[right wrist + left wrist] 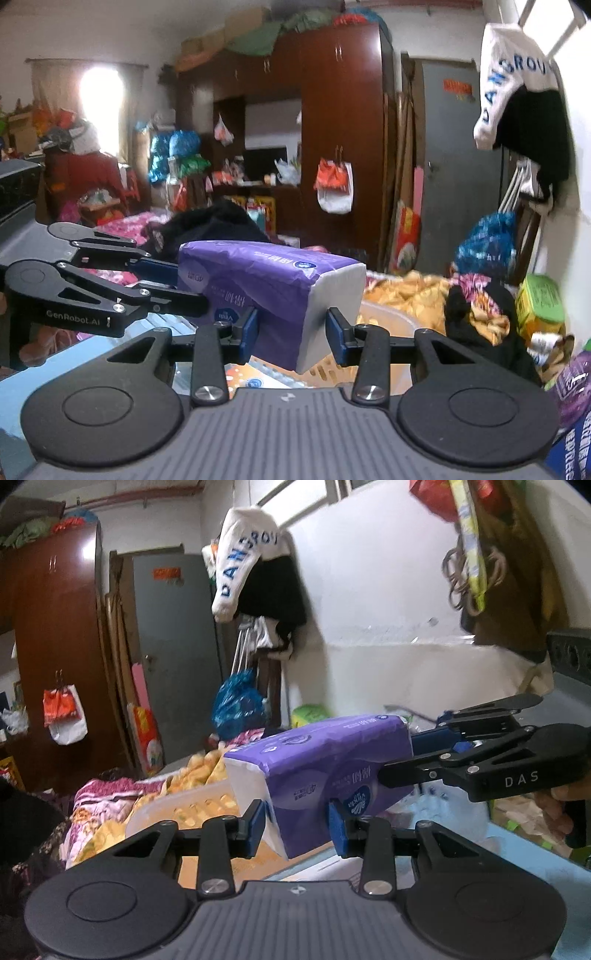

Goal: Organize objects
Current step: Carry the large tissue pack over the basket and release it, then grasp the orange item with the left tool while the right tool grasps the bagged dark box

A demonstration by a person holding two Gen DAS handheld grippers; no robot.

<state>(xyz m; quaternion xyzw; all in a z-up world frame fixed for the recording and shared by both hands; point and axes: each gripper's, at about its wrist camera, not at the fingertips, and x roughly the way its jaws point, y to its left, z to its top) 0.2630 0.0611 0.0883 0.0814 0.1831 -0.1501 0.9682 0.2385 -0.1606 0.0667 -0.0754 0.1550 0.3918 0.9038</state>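
Both grippers clamp one purple plastic-wrapped pack of white tissues (pixel 317 771), held in the air: the left gripper (pixel 297 821) near its open white end, the right gripper (pixel 291 332) likewise. It looks light, soft, squashable; the film probably slips, so hold the flat sides. Below sits a pale translucent plastic basket (pixel 177 808).

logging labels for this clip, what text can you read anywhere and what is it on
"DAS": on the right gripper body, seen from the left wrist.
"GenRobot.AI": on the left gripper body, seen from the right wrist.
"DANGROU", last letters cut off: blue letters on the white garment hanging on the wall.
Purple tissue pack: white print and a round logo, too blurred to read.
Orange sign on the grey door: unreadable.
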